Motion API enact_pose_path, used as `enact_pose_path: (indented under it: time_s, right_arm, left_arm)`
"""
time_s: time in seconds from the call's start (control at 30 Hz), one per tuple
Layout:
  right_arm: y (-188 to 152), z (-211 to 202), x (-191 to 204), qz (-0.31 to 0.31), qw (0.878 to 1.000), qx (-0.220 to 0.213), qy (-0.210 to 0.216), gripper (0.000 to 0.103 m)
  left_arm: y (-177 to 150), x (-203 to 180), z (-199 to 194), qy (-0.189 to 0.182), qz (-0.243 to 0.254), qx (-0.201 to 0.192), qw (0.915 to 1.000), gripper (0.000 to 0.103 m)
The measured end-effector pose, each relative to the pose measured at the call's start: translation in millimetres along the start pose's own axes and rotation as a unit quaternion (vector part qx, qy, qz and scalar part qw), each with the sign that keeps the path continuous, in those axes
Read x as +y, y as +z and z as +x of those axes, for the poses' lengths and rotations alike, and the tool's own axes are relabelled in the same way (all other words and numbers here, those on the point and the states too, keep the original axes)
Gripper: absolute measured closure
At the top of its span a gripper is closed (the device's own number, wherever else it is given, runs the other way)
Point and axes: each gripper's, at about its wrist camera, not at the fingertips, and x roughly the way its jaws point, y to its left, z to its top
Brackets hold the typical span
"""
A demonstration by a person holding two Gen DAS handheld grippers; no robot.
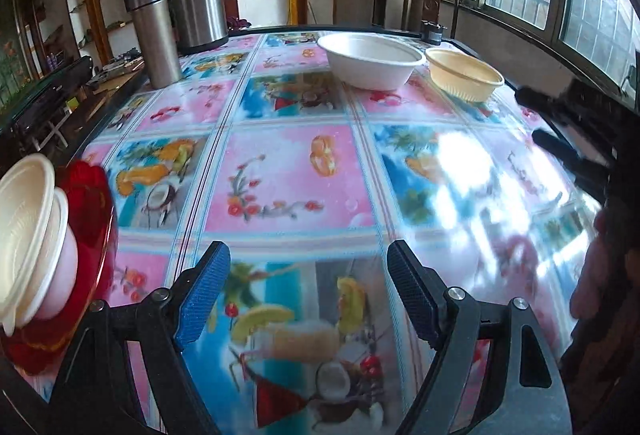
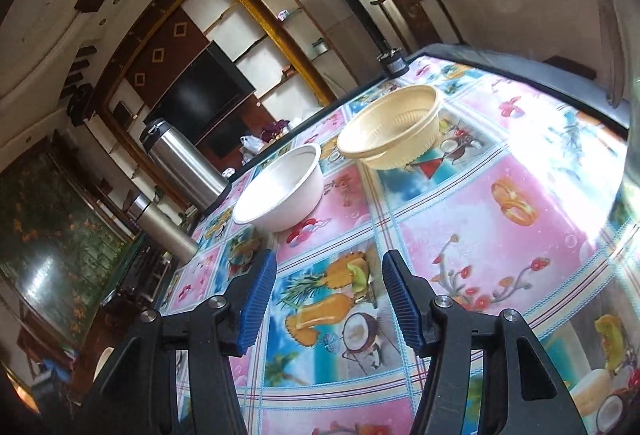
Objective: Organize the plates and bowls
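The table (image 1: 280, 171), under a glossy fruit-print cloth, carried two loose bowls near its far edge: a larger white bowl (image 1: 372, 61) and, just beside it toward the window-side edge, a smaller cream bowl (image 1: 464, 75). At the left edge two nested cream bowls (image 1: 32, 231) sat on one red plate (image 1: 94, 203). Your left gripper (image 1: 308, 295) and right gripper (image 2: 329, 299) both hovered with fingers apart, holding nothing. You would best have pinched the cream bowl's rim squarely, since thin walls likely flex.

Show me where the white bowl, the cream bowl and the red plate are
white bowl (image 1: 374, 69), left wrist view, outer wall.
cream bowl (image 2: 394, 123), right wrist view, ribbed inner wall.
red plate (image 1: 90, 207), left wrist view, bare rim.
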Motion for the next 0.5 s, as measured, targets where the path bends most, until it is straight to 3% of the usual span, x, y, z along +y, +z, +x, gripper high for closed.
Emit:
enact_pose_path:
  time_s: [0.23, 0.4, 0.5]
  right_arm:
    - [15.8, 24.1, 3.5, 0.013, 0.998, 0.051, 0.030, 0.044]
    - [56.0, 55.4, 21.9, 0.044, 0.996, 0.066, 0.051, 0.042]
    - [75.3, 85.7, 35.4, 0.060, 0.995, 0.073, 0.032, 0.041]
  left_arm:
    - [84.8, 5.4, 14.1, -0.007, -0.027, -0.023, 0.9993, 0.022]
    - [141.8, 21.6, 42.1, -0.004, -0.114, -0.032, 0.9930, 0.022]
    - [151.1, 30.1, 55.2, 0.010, -0.149, -0.041, 0.9879, 0.022]
